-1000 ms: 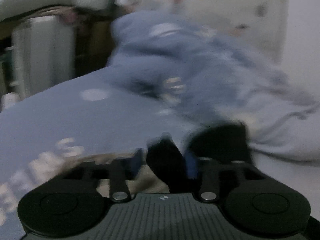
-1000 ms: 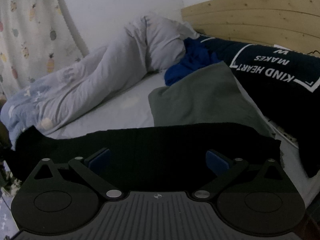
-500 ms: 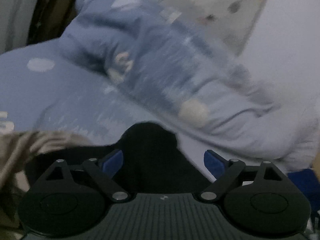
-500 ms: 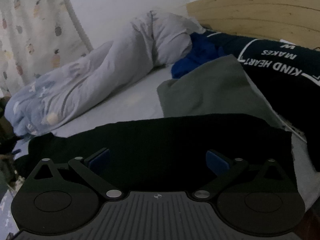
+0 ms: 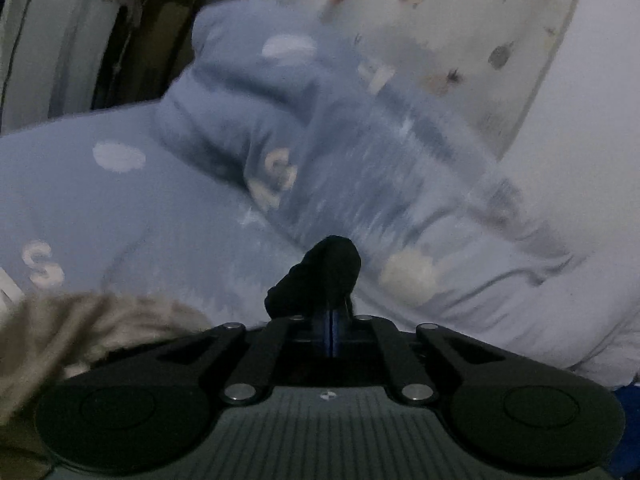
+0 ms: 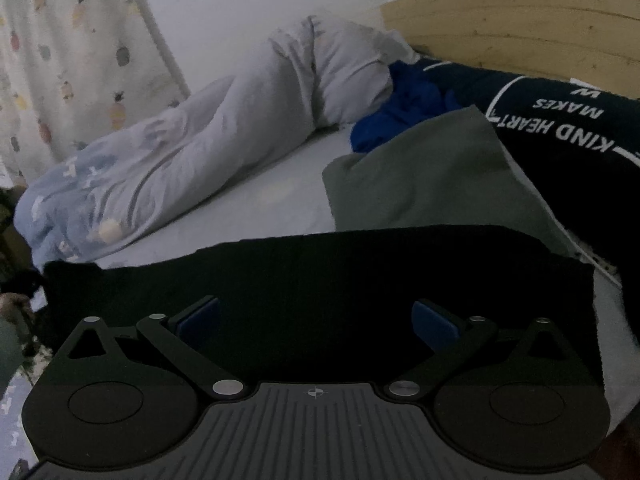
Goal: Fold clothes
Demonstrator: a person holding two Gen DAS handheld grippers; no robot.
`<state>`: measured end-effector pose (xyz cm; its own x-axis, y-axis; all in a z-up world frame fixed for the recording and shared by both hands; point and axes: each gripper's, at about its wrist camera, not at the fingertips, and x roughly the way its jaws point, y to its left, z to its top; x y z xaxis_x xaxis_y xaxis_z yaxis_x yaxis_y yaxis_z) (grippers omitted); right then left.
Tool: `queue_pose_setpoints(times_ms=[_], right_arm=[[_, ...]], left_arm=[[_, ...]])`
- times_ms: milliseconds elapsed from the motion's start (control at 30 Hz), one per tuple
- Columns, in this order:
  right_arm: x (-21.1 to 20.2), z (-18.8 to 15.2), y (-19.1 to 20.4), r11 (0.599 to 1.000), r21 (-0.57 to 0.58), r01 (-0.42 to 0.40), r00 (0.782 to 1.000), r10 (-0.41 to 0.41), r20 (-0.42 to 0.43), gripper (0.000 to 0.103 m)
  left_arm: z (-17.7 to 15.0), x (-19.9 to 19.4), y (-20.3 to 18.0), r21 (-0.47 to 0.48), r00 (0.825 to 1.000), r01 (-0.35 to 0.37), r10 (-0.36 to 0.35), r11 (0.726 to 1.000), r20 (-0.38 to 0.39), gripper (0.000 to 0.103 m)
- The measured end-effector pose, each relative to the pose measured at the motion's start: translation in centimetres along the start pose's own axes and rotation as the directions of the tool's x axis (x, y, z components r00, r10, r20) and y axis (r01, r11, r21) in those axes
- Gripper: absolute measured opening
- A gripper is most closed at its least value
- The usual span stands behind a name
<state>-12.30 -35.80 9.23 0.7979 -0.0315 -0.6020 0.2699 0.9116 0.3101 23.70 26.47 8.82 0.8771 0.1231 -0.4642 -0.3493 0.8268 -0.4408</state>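
The left claw [image 5: 331, 322] is pressed fully together, its blue pads meeting at the frame's centre, and it pinches a bunched tip of the black garment [image 5: 320, 276], which pokes up just above the fingers. Behind that tip, a pale blue duvet [image 5: 248, 152] with white letters and spots fills the middle of the left wrist view, blurred. A beige cloth [image 5: 80, 320] lies at the lower left, and a patterned curtain [image 5: 440, 40] hangs at the upper right.

In the right wrist view, the right claw [image 6: 316, 322] stands wide apart, its blue pads [image 6: 200, 320] far from each other and gripping nothing. The black garment [image 6: 320, 280] lies flat on the bed [image 6: 260, 200] as a broad band, its long axis running left to right across the lower middle of the frame, directly beyond the spread fingers. Its left end narrows to a corner at the frame's left edge; its right end stops near the right edge. Whether the pads touch the fabric cannot be told.

Just behind the band, at centre right, a grey-green garment [image 6: 432, 176] lies flat, with a black shirt [image 6: 560, 120] bearing white lettering to its right and a crumpled blue garment [image 6: 404, 112] above it. A wooden headboard [image 6: 520, 20] crosses the upper right. The duvet [image 6: 200, 148] stretches diagonally from upper centre to lower left.
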Motion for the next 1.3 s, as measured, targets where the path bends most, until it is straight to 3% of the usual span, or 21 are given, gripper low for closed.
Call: queue_pose_setpoints(times_ms=[133, 267, 300, 333, 400, 467, 633, 867, 967, 1000, 1100, 1300], right_arm=[[-0.5, -0.2, -0.5, 1.0, 0.017, -0.013, 1.0, 0.012, 0.003, 0.102], [-0.7, -0.5, -0.6, 0.999, 0.025, -0.027, 1.0, 0.027, -0.003, 0.102], [-0.8, -0.5, -0.5, 0.999, 0.024, -0.029, 1.0, 0.029, -0.004, 0.102], [-0.9, -0.5, -0.4, 0.999, 0.023, -0.031, 0.999, 0.031, -0.005, 0.102], [-1.0, -0.6, -0.3, 0.999, 0.021, -0.036, 0.999, 0.036, -0.007, 0.102], [-1.1, -0.7, -0.2, 0.999, 0.019, -0.041, 0.999, 0.041, -0.008, 0.102], [-0.9, -1.0, 0.4, 0.999, 0.01, -0.048, 0.999, 0.048, -0.022, 0.102], [-0.3, -1.4, 1.4, 0.998, -0.005, -0.056, 0.997, 0.056, -0.046, 0.102], [-0.1, -1.5, 1.8, 0.998, -0.012, -0.059, 0.997, 0.059, -0.056, 0.102], [0.0, -1.6, 2.0, 0.998, -0.014, -0.061, 0.996, 0.06, -0.06, 0.102], [0.3, -1.8, 2.4, 0.998, -0.02, -0.064, 0.996, 0.063, -0.07, 0.102], [0.5, -2.0, 3.1, 0.997, -0.033, -0.077, 0.993, 0.074, -0.087, 0.102]], left_arm=[[2.3, -3.2, -0.3, 0.023, 1.0, -0.019, 0.019, 1.0, -0.013, 0.005], [2.7, -2.7, 0.6, 0.041, 0.987, -0.136, 0.139, 0.99, -0.078, 0.008], [2.5, -2.0, 1.0, 0.054, 0.981, -0.157, 0.162, 0.986, -0.109, 0.024], [2.2, -1.4, 1.5, 0.065, 0.973, -0.174, 0.182, 0.983, -0.141, 0.033], [1.0, -0.5, 3.4, 0.044, 0.963, -0.189, 0.194, 0.981, -0.186, 0.075], [0.3, -0.6, 4.6, 0.043, 0.952, -0.233, 0.236, 0.972, -0.196, 0.083], [-1.4, -1.6, 6.0, 0.075, 0.954, -0.228, 0.238, 0.971, -0.179, 0.091], [-3.0, -0.4, 7.7, 0.041, 0.946, -0.246, 0.25, 0.968, -0.209, 0.092], [-3.3, 0.8, 8.2, -0.017, 0.959, -0.238, 0.233, 0.971, -0.159, 0.093], [-3.2, 0.9, 8.0, -0.024, 0.964, -0.227, 0.221, 0.974, -0.146, 0.077], [-3.1, 0.7, 7.6, -0.05, 0.969, -0.217, 0.209, 0.975, -0.132, 0.046], [-2.7, -2.3, 6.2, -0.062, 0.982, -0.182, 0.179, 0.981, -0.058, 0.024]])
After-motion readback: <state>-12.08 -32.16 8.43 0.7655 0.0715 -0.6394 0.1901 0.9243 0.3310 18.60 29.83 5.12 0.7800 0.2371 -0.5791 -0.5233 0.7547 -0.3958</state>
